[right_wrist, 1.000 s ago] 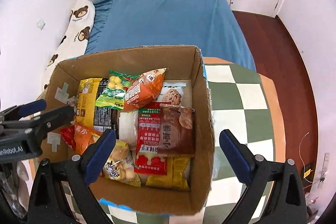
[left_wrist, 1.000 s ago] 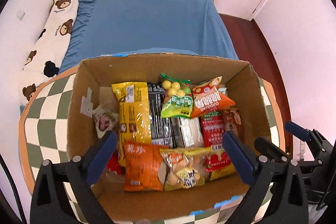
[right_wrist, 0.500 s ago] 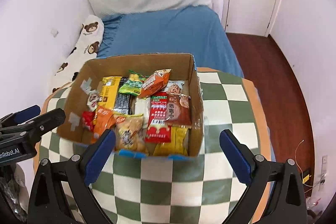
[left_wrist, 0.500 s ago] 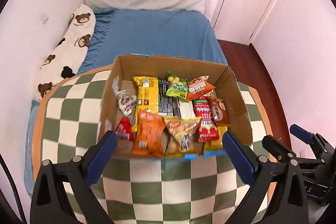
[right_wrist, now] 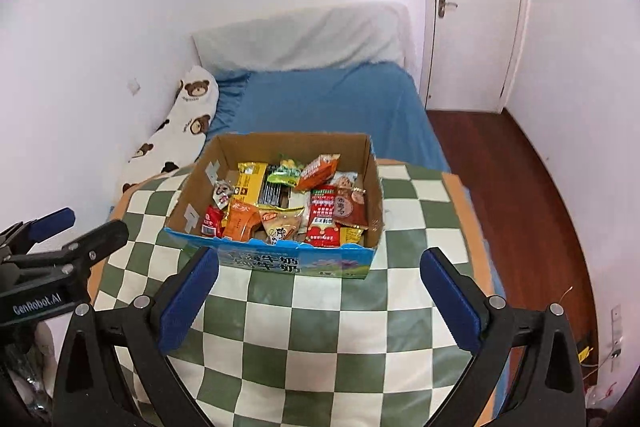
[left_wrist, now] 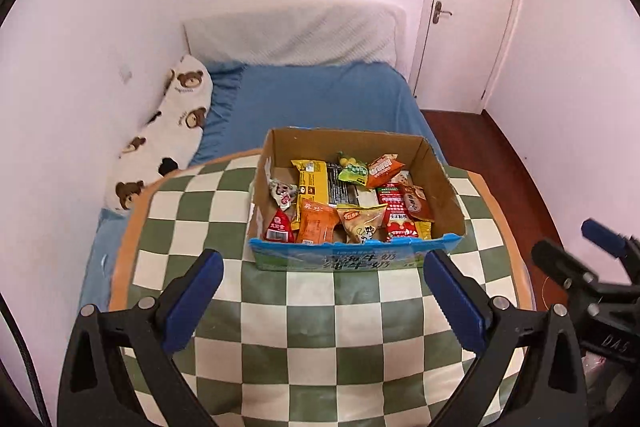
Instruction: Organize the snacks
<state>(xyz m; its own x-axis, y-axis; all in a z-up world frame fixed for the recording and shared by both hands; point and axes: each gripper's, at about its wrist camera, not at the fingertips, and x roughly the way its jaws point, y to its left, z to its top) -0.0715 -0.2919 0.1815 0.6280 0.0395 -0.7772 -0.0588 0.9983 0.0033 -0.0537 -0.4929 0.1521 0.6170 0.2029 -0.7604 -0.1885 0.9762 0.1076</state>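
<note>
An open cardboard box point(left_wrist: 352, 261) with a blue printed front stands on the far half of the checkered table point(left_wrist: 312, 339). Several snack packets lie packed inside: an orange packet point(left_wrist: 316, 227), a yellow one point(left_wrist: 310, 181), a red sachet point(left_wrist: 279, 227). In the right wrist view the same box point(right_wrist: 296, 263) holds a brown packet point(right_wrist: 350, 205). My left gripper point(left_wrist: 320, 297) is open, well back from the box, nothing between its fingers. My right gripper point(right_wrist: 316, 297) is open too, equally far back. Each gripper shows at the edge of the other's view.
A bed with a blue sheet point(left_wrist: 320, 99), a white pillow point(left_wrist: 292, 33) and a bear-print bolster point(left_wrist: 168, 131) lies behind the table. A white door point(left_wrist: 468, 7) and wooden floor point(right_wrist: 520, 187) are at the right. Bare tablecloth spreads in front of the box.
Both grippers have pulled back and up from over the box. The box now looks small and far, with its printed front and much of the tablecloth in view.
</note>
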